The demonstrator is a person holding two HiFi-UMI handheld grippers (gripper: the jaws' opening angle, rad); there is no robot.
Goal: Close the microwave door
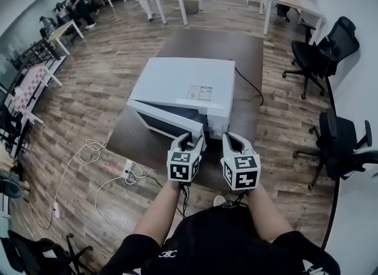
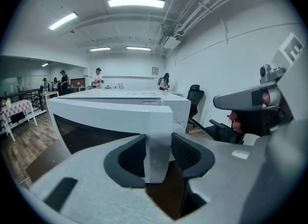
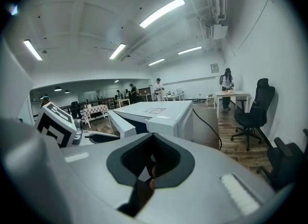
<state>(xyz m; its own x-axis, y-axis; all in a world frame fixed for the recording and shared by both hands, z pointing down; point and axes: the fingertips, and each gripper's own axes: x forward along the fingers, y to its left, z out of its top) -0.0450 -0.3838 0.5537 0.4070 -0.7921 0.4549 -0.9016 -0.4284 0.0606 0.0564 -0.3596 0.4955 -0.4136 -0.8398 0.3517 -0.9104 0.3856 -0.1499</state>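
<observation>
A white microwave (image 1: 183,84) stands on a dark brown table (image 1: 248,49). Its door (image 1: 165,123) hangs partly open, hinged at the left, with the free edge swung toward me. My left gripper (image 1: 188,141) is at that free edge. In the left gripper view the door's white edge (image 2: 158,136) fills the gap between the black pads (image 2: 185,151), so the left gripper (image 2: 159,155) is shut on it. My right gripper (image 1: 231,139) hovers beside it at the microwave's front right corner. Its jaws (image 3: 151,158) are shut with nothing between them, facing the microwave (image 3: 159,114).
A black power cable (image 1: 251,87) runs from the microwave's back across the table. Black office chairs (image 1: 322,49) (image 1: 339,144) stand to the right. A power strip with white cables (image 1: 127,170) lies on the wooden floor at the left. White tables and people are far behind.
</observation>
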